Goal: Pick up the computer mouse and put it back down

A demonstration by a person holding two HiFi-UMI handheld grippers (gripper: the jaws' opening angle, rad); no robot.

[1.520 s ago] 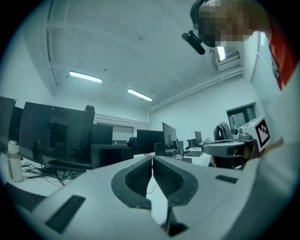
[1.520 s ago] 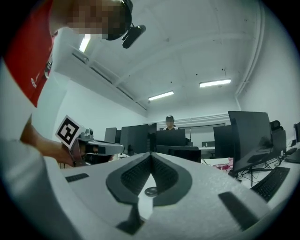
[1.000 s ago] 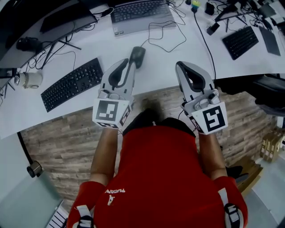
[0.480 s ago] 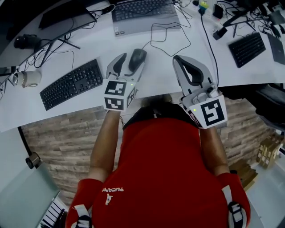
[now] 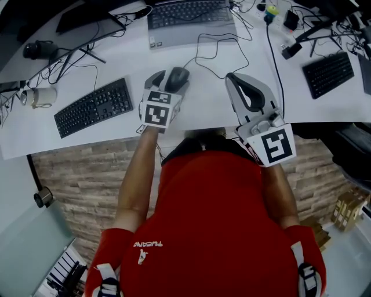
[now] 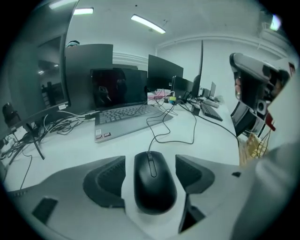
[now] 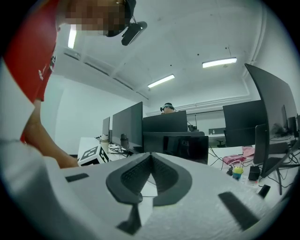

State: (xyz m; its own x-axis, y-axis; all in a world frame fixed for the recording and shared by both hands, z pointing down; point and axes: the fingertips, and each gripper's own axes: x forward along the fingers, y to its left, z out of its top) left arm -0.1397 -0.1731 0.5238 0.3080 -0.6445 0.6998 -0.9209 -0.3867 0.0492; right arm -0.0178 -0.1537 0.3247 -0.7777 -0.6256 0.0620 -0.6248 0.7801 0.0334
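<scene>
Near the laptop (image 6: pixel 126 117), the mouse (image 6: pixel 153 187) lies on the surface (image 6: pixel 70 145) between the spread jaws of the left gripper (image 6: pixel 150 165). The right gripper (image 7: pixel 151 159) is pressed together, empty. The mouse is probably light, hard and slippery, so pinch its sides.

In the head view the marker cube of the left tongs (image 5: pixel 168 80) covers the near half of the computer mouse (image 5: pixel 179 74). Only its far end shows at upper centre, and the right-hand jaw is hidden. The laptop (image 5: pixel 191 20) is cut by the top edge, a dark flat slab (image 5: pixel 367 72) by the right edge. Small items (image 5: pixel 272 10) among the cables at upper right are too small to name. In the left gripper view, whether the computer mouse's underside meets the worktop (image 6: pixel 215 140) cannot be told. In the right gripper view a distant person (image 7: pixel 167 107) shows only above a monitor (image 7: pixel 171 123).
</scene>
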